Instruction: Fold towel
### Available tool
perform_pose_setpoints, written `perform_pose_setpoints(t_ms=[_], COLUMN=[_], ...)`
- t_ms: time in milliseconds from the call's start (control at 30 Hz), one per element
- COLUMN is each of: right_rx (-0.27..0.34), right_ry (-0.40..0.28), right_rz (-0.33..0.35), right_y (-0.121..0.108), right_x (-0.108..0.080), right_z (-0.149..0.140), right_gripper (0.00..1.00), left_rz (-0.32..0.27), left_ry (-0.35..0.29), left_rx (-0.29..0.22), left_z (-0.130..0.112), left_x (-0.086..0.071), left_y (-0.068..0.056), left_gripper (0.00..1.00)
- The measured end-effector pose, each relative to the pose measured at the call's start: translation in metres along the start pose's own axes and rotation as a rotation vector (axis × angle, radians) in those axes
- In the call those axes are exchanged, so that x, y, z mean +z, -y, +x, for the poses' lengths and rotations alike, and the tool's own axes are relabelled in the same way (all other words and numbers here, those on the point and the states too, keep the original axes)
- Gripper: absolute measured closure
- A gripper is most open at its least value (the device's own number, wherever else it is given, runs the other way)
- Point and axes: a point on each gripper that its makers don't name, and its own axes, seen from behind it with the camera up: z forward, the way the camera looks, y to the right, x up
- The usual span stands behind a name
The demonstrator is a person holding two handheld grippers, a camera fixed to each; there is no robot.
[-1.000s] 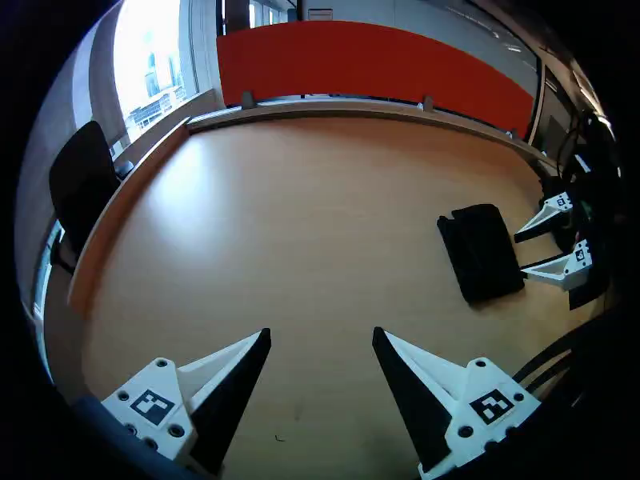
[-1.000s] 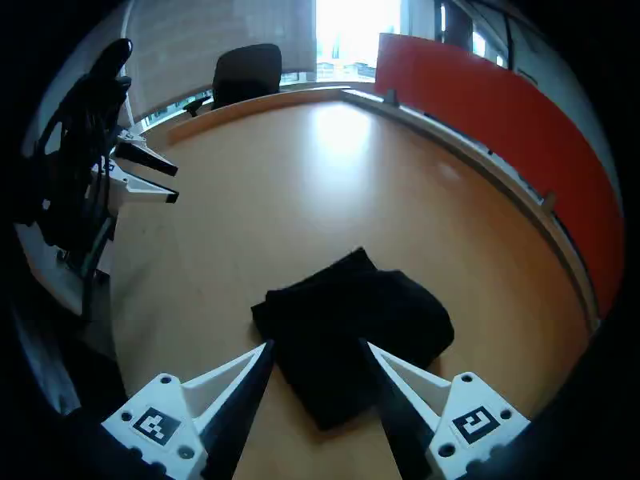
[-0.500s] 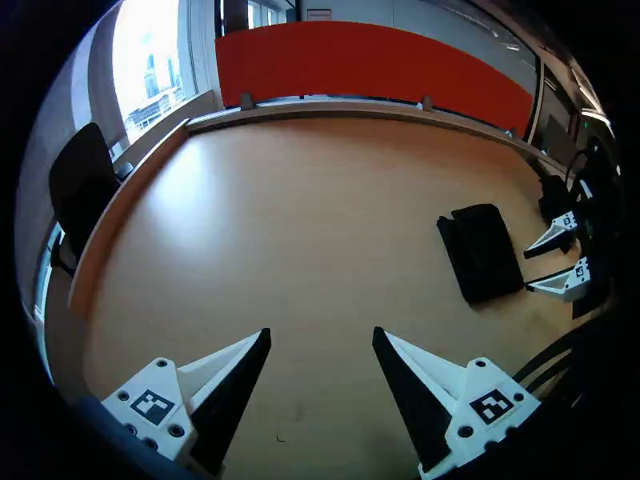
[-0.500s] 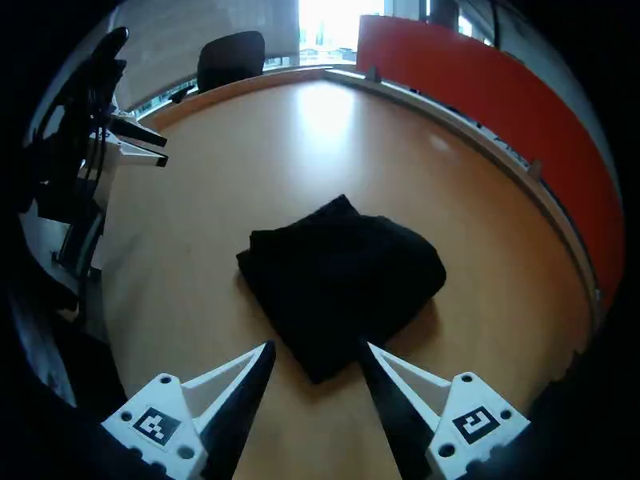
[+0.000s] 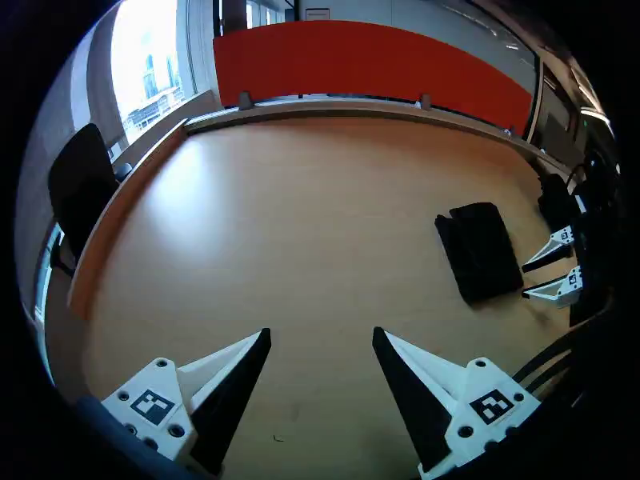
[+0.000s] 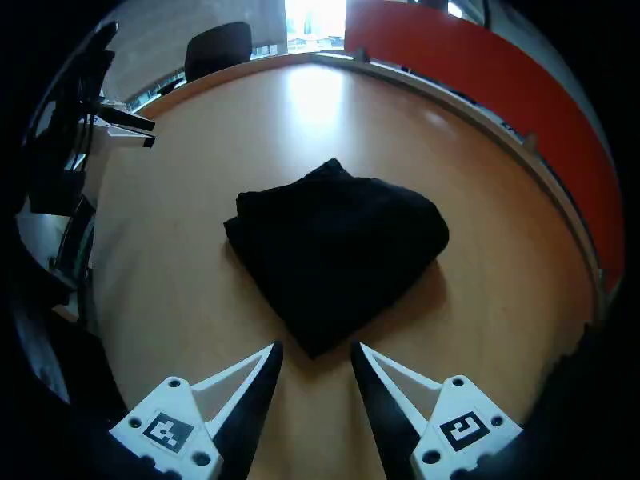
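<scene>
Seemingly finished: towel point(image 6: 336, 248) lies folded on surface point(image 6: 496, 264), 12 o'clock off right gripper point(image 6: 316, 348), narrowly spread, empty; left gripper point(image 5: 320, 332) wide, empty.

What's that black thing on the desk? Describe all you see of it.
A black towel, soft cloth by its look, folded into a thick, roughly rectangular bundle, layers showing along one edge. It lies flat on the wooden table; the right gripper, open, points at its near corner without gripping it.
</scene>
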Motion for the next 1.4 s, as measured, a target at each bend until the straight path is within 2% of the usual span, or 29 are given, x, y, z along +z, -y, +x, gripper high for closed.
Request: perform_pose_setpoints(t_ms=[133,467,633,933,1400], right_rx=[0.002,0.023,0.026,0.049,0.024], right_ry=[0.003,0.003,-0.001,-0.011,-0.023], right_rz=[-0.004,-0.002,-0.009,-0.012,-0.027], right_y=[-0.002,0.0,0.002,0.0,-0.004], right_x=[0.001,0.009,0.011,0.01,-0.004], right_z=[-0.002,-0.005,-0.005,-0.003,0.008], right_gripper=[0.36,0.65,0.72,0.93,0.95], left_rz=[-0.001,-0.007,-0.006,-0.006,-0.008], left_ry=[0.0,0.002,0.003,0.005,0.001], left_rx=[0.0,-0.005,-0.004,-0.005,-0.01], left_z=[0.001,0.0,-0.001,-0.003,-0.004], left_x=[0.0,0.002,0.002,0.002,0.003], left_y=[0.0,-0.003,-0.003,-0.003,0.0], left_gripper=[0.06,0.06,0.06,0.06,0.06])
